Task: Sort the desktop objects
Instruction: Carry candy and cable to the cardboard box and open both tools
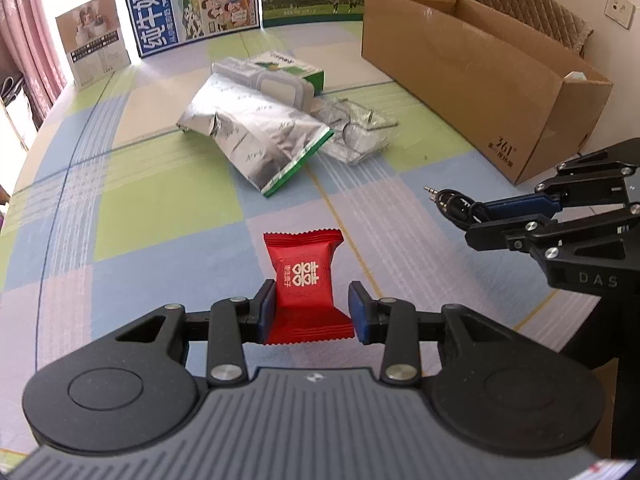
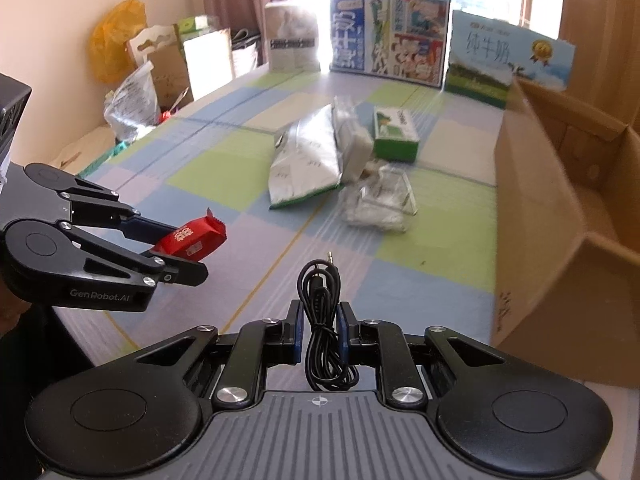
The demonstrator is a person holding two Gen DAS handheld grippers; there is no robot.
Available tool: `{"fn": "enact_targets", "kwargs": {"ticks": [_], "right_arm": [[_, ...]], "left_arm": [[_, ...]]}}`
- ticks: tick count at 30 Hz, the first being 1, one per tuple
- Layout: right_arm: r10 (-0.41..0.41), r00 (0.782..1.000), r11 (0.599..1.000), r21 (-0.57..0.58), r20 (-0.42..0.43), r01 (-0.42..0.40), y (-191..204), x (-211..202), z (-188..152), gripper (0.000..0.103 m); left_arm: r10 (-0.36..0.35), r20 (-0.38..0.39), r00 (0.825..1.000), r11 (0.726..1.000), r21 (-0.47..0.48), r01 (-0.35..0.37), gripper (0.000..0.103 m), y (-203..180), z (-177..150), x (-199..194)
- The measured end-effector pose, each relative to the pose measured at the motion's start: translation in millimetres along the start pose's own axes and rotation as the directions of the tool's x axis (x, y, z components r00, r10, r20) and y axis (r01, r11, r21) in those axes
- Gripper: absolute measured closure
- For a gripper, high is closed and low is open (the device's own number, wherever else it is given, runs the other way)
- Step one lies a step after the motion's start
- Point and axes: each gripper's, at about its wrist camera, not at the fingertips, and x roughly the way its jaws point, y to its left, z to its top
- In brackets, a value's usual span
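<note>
Brown open cardboard box [image 2: 560,216] lay far right of both loads, nearer the right gripper [image 2: 320,322], clamped on a coiled black audio cable [image 2: 320,320]; the left gripper [image 1: 311,312] pinched a red foil candy packet [image 1: 306,280].

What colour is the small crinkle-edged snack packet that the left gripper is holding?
Red, with a white double-happiness symbol printed on it: the small foil snack packet shows best in the left wrist view.

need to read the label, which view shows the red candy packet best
The left wrist view: the red candy packet faces the camera, its white print showing, pinched by the left gripper. The right wrist view shows it side-on, smaller, partly hidden by fingers.
</note>
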Motion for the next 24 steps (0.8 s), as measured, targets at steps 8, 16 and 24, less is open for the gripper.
{"fn": "enact_targets", "kwargs": {"ticks": [8,16,24], "right_arm": [[-0.028,0.998,0.999,0.018,0.051,0.027,-9,-21,8,0.089],[-0.053,0.994,0.998,0.037,0.094,0.05,-15,-41,9,0.089],[-0.125,0.977,0.989,0.098,0.174,0.109,-38,-72,23,0.089]], "left_arm": [[0.0,0.037,0.999,1.0,0.018,-0.001,0.07,-10,19,-15],[-0.006,0.055,0.998,1.0,0.02,0.005,0.07,-23,31,-26],[-0.043,0.093,0.995,0.998,0.043,0.039,0.07,-45,55,-32]]}}
